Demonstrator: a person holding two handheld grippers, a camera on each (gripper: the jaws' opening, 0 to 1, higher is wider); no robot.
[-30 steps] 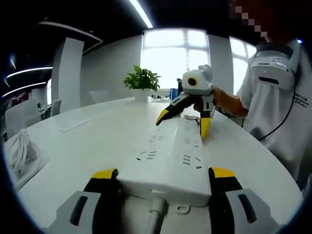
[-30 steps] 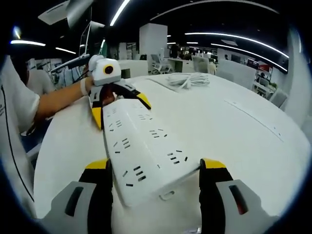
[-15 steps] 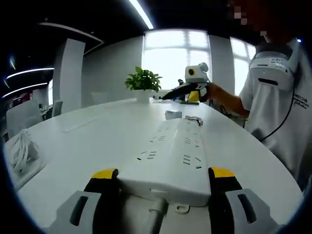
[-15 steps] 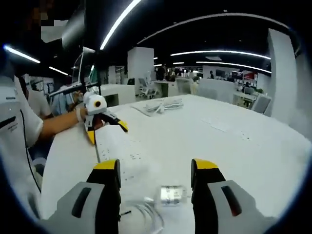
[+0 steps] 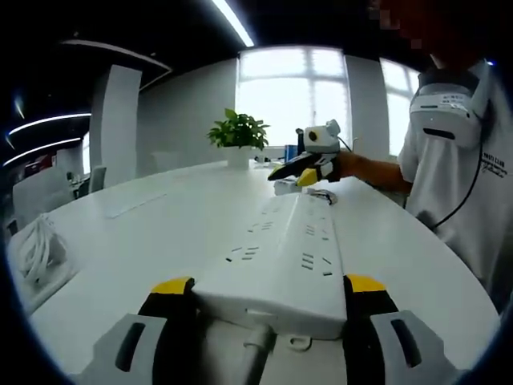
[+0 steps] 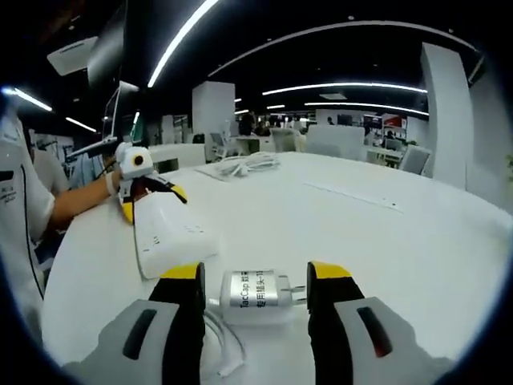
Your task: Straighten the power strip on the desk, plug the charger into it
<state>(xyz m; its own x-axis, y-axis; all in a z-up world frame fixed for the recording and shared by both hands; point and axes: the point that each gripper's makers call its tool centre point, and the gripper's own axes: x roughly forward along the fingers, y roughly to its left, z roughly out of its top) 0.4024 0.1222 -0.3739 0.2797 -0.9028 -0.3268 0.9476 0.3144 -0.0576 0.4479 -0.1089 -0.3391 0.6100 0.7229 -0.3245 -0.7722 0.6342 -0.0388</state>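
A long white power strip (image 5: pixel 284 257) lies on the white desk (image 5: pixel 144 233), its cable end between my left gripper's (image 5: pixel 268 287) yellow-tipped jaws, which press on its two sides. In the right gripper view that gripper (image 6: pixel 148 196) clasps the strip's (image 6: pixel 172 233) far end. A small white charger (image 6: pixel 256 289) lies flat on the desk with its prongs pointing right and its thin white cable (image 6: pixel 220 341) curling at the lower left. My right gripper (image 6: pixel 255 274) stands open around it, one jaw on each side. In the left gripper view the right gripper (image 5: pixel 298 172) hovers over the charger (image 5: pixel 284 188) beyond the strip.
A bundle of coiled white cable (image 5: pixel 36 253) lies at the left desk edge, also far back as the bundle (image 6: pixel 244 164). A potted plant (image 5: pixel 236 132) stands at the far side. A person in a white shirt (image 5: pixel 457 160) stands at the right edge.
My right gripper has left the far end of the power strip, swung over to the charger and come down with its jaws either side of it. The left gripper has stayed on the strip.
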